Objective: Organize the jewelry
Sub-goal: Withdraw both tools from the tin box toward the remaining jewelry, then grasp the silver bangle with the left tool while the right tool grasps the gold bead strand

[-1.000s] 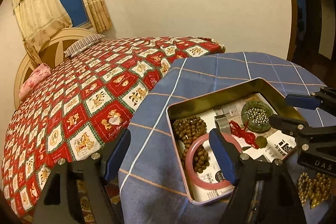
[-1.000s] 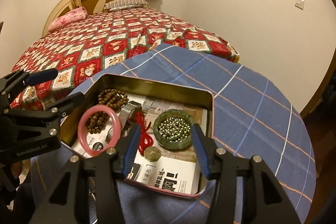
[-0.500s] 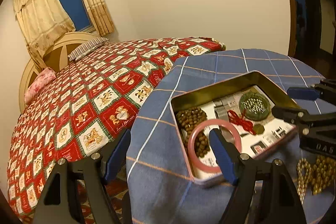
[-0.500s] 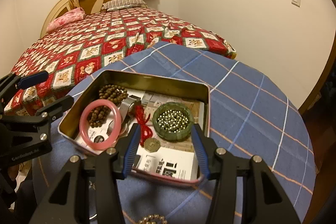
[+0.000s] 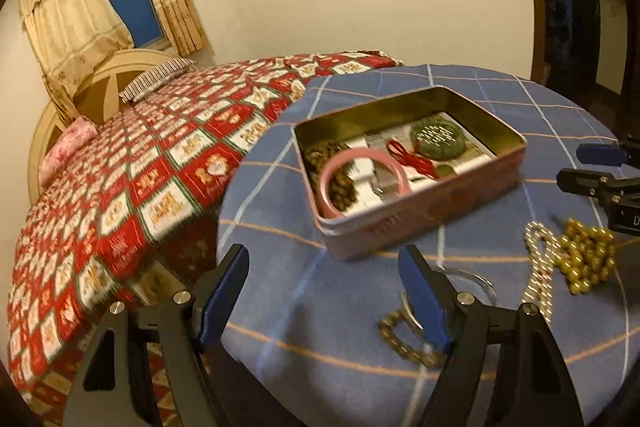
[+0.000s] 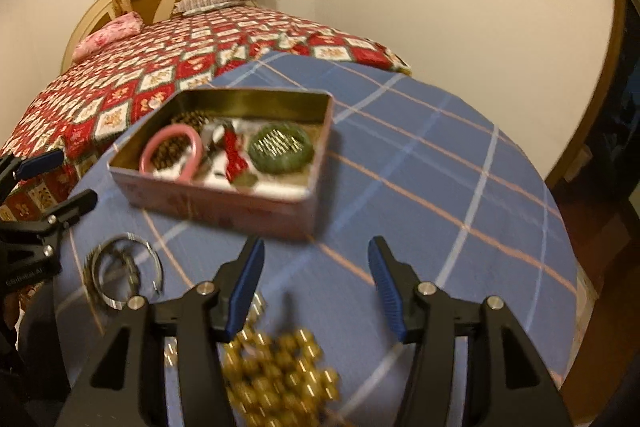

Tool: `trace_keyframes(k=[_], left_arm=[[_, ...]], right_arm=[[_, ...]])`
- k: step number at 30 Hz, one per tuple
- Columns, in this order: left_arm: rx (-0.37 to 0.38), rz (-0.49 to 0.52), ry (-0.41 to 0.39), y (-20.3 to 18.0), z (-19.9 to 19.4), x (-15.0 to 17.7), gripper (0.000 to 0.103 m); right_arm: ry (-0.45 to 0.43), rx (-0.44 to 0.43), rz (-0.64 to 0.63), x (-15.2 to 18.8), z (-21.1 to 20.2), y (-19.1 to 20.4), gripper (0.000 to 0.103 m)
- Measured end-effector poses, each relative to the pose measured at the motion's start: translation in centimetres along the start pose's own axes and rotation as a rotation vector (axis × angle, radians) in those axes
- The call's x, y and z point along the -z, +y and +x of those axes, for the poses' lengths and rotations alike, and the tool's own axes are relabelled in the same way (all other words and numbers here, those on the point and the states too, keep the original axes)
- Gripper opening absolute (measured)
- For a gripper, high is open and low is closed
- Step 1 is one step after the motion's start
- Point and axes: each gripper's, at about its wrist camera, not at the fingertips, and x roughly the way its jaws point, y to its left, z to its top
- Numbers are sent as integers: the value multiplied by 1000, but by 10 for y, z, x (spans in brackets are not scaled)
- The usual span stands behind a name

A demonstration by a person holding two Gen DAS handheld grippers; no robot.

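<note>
Two claws hang empty over the blue plaid tablecloth (image 6: 420, 163), and what I must settle is which one the loose jewelry lies nearest. Largest first: the open tin (image 5: 420, 211), holding a pink bangle (image 5: 362, 183), a green bangle (image 5: 438, 141), brown beads and a red cord, sits at twelve o'clock from my left gripper (image 5: 324, 295) and at about eleven from my right gripper (image 6: 316, 279), clear of both. Next, the gold bead strand (image 6: 276, 371) is heaped at six o'clock just under the right gripper, below its left finger, a clump with no clear long axis through the blur. I judge the right hand nearer to it, so that is my likely pick. Its jaws are opening, nothing between them. The silver bangle (image 6: 120, 271) lies at nine o'clock from the right gripper; in the left view it sits at four o'clock, partly hidden behind the right finger, beside olive beads (image 5: 404, 339). Left jaws stand spread wide, released, holding nothing.

Writing: the other gripper's body shows white lettering in each view, too clipped or blurred for me to read. Print on the tin's paper lining and side is unreadable.
</note>
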Motion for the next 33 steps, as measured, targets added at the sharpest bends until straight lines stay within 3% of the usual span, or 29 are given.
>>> trace_keyframes(k=[15,18,23,28,32,33], left_arm=[[72,-21,58,-20,1,18,75],[101,-13,85,-24,8,18,55],[139,-15,111,-30,16,21,39],[172,-7,114,-35,18,21,3],[180,-8,89,-34,11,18,2],[182,-13,85,-33,10,18,2]], right_arm=[[20,-2,31,43,-24,-1,58],[26,-9,20,47,-23,3,58],[41,-18,17,53,-18,8,59],[48,-20,12,55,-14,12,59],[52,-32,21,57,-13,10,58],[52,-37,20,57,-13,10,54]])
